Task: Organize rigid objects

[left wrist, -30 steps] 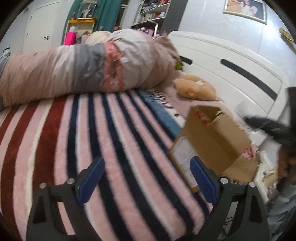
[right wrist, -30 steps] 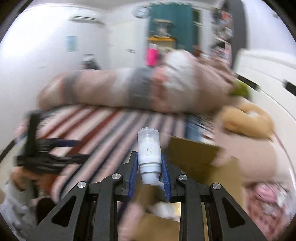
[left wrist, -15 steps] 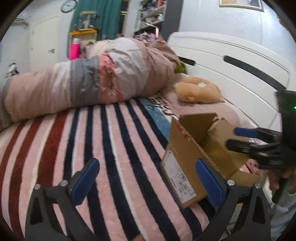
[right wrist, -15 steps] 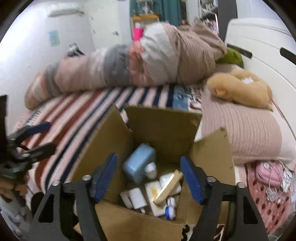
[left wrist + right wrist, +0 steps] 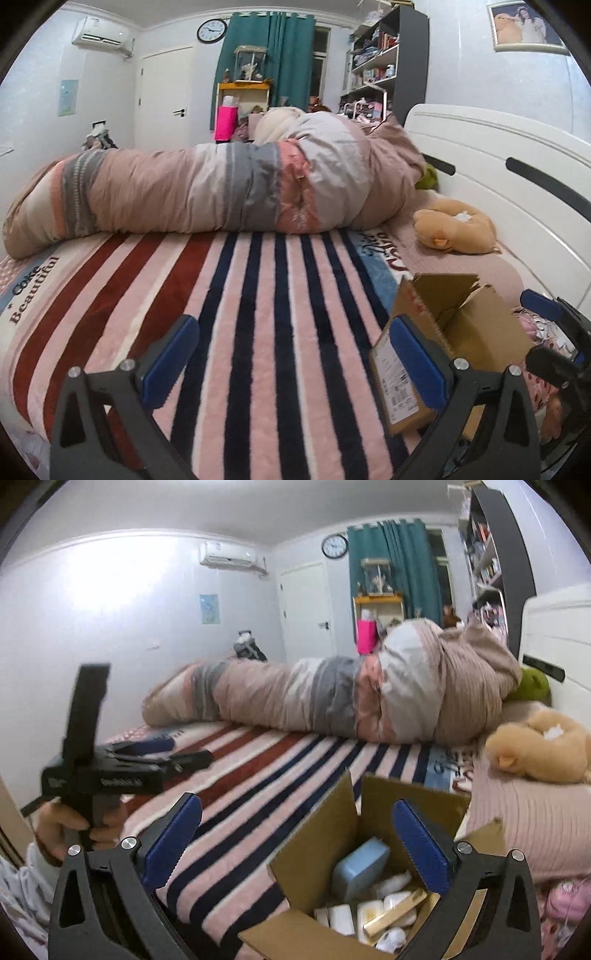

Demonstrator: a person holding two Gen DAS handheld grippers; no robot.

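Striped blanket [image 5: 258, 314] on the bed shows no loose items; the cardboard box [image 5: 332, 834] at 5 o'clock in the right wrist view already holds a blue case [image 5: 360, 864], white bottles [image 5: 369, 912] and a gold stick [image 5: 395, 915]. Both tongs are spread wide and empty: right gripper [image 5: 295, 838] over the box, left gripper [image 5: 291, 358] over the blanket at 6 o'clock. Looks like between picks or near done; next means finding another rigid item, none visible.
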